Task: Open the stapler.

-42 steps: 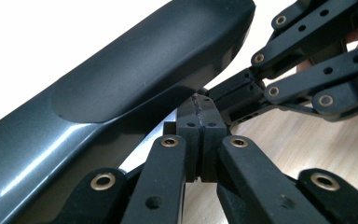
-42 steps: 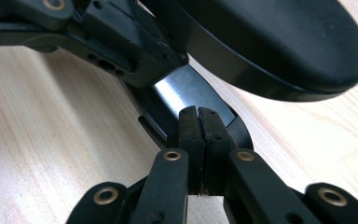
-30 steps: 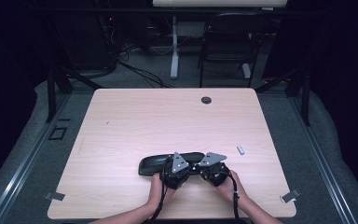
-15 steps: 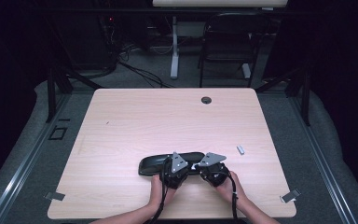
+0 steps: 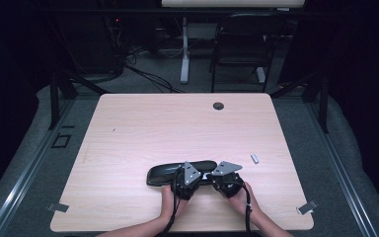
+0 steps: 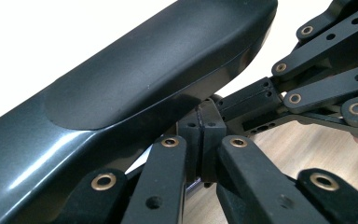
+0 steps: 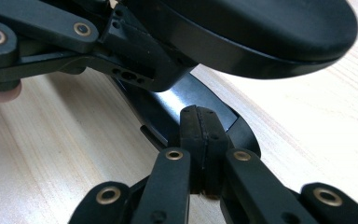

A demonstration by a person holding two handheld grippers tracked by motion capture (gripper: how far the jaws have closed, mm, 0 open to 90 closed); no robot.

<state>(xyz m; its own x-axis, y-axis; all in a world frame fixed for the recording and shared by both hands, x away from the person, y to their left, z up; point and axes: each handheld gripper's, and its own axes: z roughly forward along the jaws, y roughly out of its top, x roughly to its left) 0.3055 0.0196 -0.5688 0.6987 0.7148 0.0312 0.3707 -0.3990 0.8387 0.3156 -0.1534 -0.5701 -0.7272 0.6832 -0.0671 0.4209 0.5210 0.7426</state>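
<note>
Glossy black, elongated, round-ended case (image 5: 180, 173) lies near the tabletop's (image 5: 128, 143) front edge. Left gripper (image 5: 185, 183) and right gripper (image 5: 225, 181) sit against it — jaws pressed together, nothing clamped. Pale woodgrain surface beyond lies open.

On the table (image 5: 128, 143): one black glasses case (image 5: 165, 174), one small white piece (image 5: 254, 158), one round grommet (image 5: 218, 105). Two hand-held grippers, left (image 5: 186, 183) and right (image 5: 227, 181). Two metal clips at the near corners (image 5: 59, 207). One chair (image 5: 239, 44) behind.
</note>
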